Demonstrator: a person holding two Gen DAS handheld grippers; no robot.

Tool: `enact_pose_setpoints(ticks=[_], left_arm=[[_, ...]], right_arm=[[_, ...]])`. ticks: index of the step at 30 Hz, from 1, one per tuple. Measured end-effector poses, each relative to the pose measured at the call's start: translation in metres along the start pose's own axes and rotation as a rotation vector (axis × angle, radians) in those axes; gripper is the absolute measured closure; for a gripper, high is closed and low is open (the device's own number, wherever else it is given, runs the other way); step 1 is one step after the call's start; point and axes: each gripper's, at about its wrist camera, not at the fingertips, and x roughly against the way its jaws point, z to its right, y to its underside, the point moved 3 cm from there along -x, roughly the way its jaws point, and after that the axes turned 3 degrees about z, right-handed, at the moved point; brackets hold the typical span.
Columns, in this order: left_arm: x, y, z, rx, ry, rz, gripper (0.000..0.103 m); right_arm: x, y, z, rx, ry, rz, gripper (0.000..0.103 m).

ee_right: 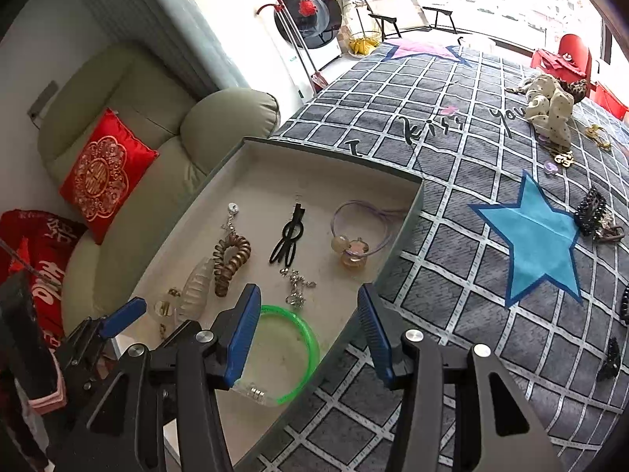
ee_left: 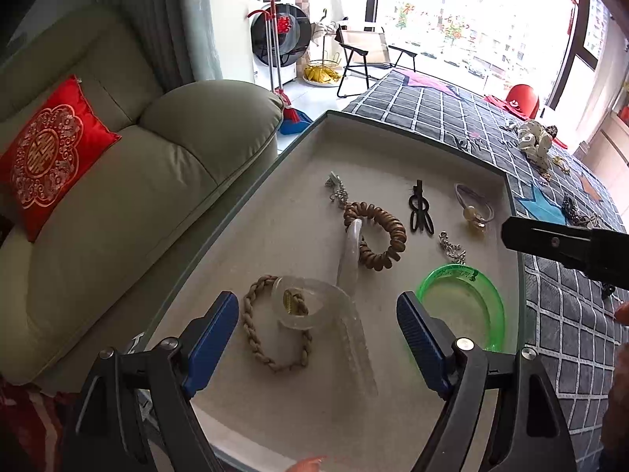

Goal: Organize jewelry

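Note:
A shallow beige tray (ee_left: 412,128) lies on the checked bedspread and holds the jewelry. My left gripper (ee_left: 317,306) hangs open over its near end, with a clear claw clip (ee_left: 354,346) and a braided tan hair tie (ee_left: 251,326) below the gap; neither pad touches them. A green bangle (ee_left: 456,269) lies right of it. Farther back are a brown coil tie (ee_left: 393,232), a black clip (ee_left: 420,212), a beaded elastic (ee_left: 473,212) and silver chains (ee_left: 452,247). My right gripper (ee_right: 308,295) stands open above the green bangle (ee_right: 310,334) and the tray's rim (ee_right: 409,228), holding nothing.
More pieces lie loose on the bedspread (ee_right: 452,236): a spotted scrunchie (ee_right: 550,110), a dark claw clip (ee_right: 589,208), gold bits (ee_right: 566,159) and small black clips (ee_right: 611,358). A green sofa (ee_left: 157,181) with a red cushion (ee_left: 51,153) borders the tray's left side.

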Motion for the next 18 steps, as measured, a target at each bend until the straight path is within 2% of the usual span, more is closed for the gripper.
enact_pose_setpoints(ticks=[1,10,18], left_arm=[[0.001,0.001,-0.001,0.005,-0.001,0.001,0.000],[0.019,0.007,-0.001,-0.006,-0.010,0.015,0.000],[0.032,0.014,0.001,-0.010,-0.029,0.017,0.000]], right_arm=[[0.003,0.001,-0.001,0.001,0.002,0.004,0.047],[0.014,0.014,-0.006,0.024,0.022,0.012,0.045],[0.024,0.032,0.001,0.013,0.063,0.012,0.037]])
